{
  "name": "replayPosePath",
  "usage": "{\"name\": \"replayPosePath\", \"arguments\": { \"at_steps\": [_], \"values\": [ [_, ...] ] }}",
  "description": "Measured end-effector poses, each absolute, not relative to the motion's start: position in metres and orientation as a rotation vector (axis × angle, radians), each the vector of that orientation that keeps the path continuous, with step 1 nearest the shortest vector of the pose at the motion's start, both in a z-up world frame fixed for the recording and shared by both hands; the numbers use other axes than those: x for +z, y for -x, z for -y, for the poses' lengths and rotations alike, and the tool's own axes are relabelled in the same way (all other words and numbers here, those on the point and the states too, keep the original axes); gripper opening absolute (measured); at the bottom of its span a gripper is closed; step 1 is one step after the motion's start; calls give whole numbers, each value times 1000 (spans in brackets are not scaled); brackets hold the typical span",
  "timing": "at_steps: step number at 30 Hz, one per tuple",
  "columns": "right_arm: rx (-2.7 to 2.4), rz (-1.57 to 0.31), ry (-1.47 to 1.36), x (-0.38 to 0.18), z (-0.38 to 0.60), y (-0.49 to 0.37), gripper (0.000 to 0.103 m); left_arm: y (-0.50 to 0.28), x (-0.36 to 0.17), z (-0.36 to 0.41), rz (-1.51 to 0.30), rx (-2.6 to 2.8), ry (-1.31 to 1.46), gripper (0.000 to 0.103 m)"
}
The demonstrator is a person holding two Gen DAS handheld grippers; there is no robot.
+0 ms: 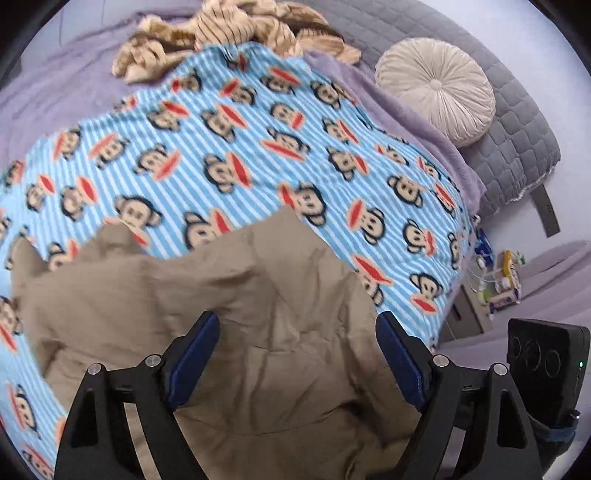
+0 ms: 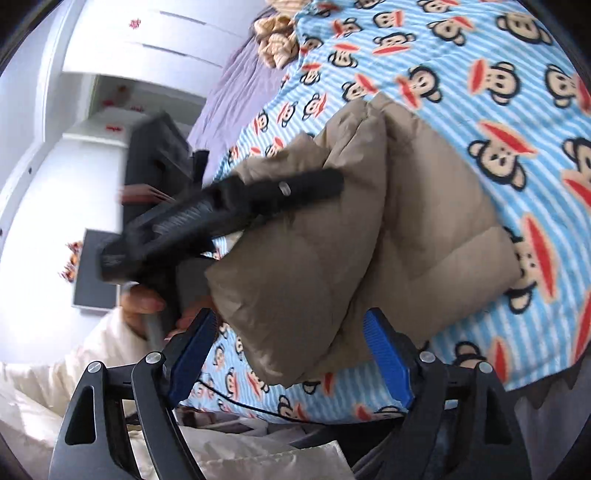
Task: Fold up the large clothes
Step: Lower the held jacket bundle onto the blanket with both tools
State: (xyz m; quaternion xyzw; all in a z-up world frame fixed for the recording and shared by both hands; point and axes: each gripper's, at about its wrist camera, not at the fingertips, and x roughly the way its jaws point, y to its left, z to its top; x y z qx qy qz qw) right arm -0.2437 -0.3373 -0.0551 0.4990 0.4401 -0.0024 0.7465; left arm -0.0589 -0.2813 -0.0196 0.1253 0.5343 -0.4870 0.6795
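A puffy tan jacket lies folded on the monkey-print blanket covering the bed, soft, light and slippery-looking, best pinched at a hem, with both the left claw and right claw wide, empty.

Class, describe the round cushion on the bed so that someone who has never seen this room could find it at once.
Start at the bed, covered by the blue striped monkey blanket. Past the blanket's far side runs the grey quilted headboard, and the round cushion leans against it. It is cream, pleated like a wheel around a centre button, unlike the crumpled tan striped cloth nearby.
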Motion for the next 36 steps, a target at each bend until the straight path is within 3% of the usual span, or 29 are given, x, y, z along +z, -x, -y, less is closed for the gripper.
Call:
{"name": "replayPosePath", "arguments": {
  "at_steps": [2,3,4,5,8,12,21,25,26,28,29,30,34,36],
  "values": [
    [-114,-979,-1047,-57,339,233,84,47,-6,260,-1092,-999,-301,86],
    [-169,-985,-1024,-57,340,231,74,38,-5,249,-1060,-932,-309,86],
    [-210,-980,-1002,-56,343,228,53,26,-9,235,-1048,-854,-313,86],
    [-251,-1002,-980,-57,346,227,17,15,-17,224,-1054,-791,-318,86],
    [-344,-1032,-932,-59,356,238,14,-11,-50,200,-1120,-634,-360,86],
    [-399,-1081,-949,-72,364,256,14,-15,-80,209,-1186,-639,-316,86],
    [-494,-1150,-972,-122,397,274,14,19,-101,301,-1120,-671,-460,87],
    [-498,-1111,-1059,-113,424,287,15,17,-106,306,-1138,-659,-462,88],
    [-496,-1076,-1052,-101,428,292,18,16,-107,305,-1140,-660,-460,88],
    [-465,-1002,-1043,-80,433,294,33,16,-108,307,-1140,-660,-462,88],
    [-444,-961,-1042,-69,434,296,53,16,-108,307,-1140,-659,-462,88],
    [-414,-923,-1039,-59,433,295,64,16,-108,308,-1141,-657,-461,88],
    [-264,-949,-970,-48,419,256,62,20,-109,309,-1137,-645,-481,88],
    [-255,-1043,-874,-57,403,236,49,21,-109,308,-1134,-646,-493,88]
  ]
}}
